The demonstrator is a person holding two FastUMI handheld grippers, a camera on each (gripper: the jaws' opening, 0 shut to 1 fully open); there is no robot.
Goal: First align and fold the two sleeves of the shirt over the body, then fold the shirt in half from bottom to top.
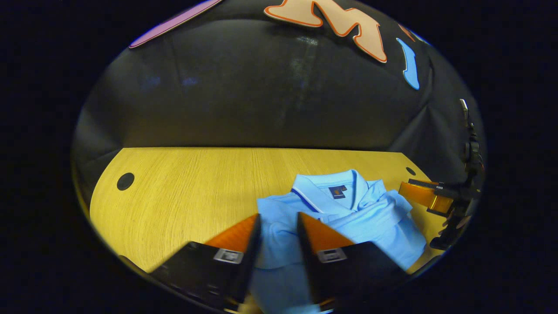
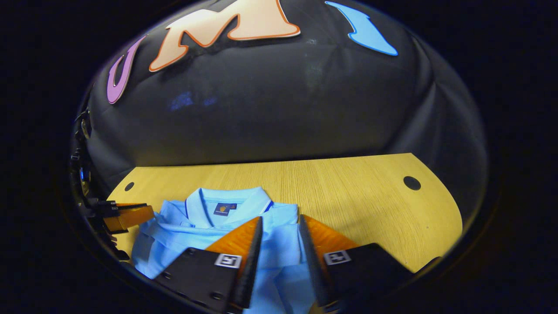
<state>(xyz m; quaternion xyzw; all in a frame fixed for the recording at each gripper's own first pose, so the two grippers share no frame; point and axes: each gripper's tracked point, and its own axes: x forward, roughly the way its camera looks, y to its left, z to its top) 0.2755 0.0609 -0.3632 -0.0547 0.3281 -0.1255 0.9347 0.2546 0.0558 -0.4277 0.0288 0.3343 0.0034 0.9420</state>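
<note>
On wooden table (image 2: 348, 183), folded shirt (image 2: 209, 226), left hand-held gripper (image 1: 279, 226) and right hand-held gripper (image 2: 281, 229) above it, jaws apart, holding nothing.

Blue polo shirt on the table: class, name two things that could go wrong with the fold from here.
1. The blue polo shirt looks bunched, with its sleeves rumpled over the body, so the bottom-to-top fold may come out crooked.
2. Both the left claw and the right claw have cloth between parted fingers; closing may pinch several layers and drag the stack across the wooden table.

One blue shirt (image 1: 348, 213), one wooden table (image 1: 196, 187), two grippers, two table holes.
</note>
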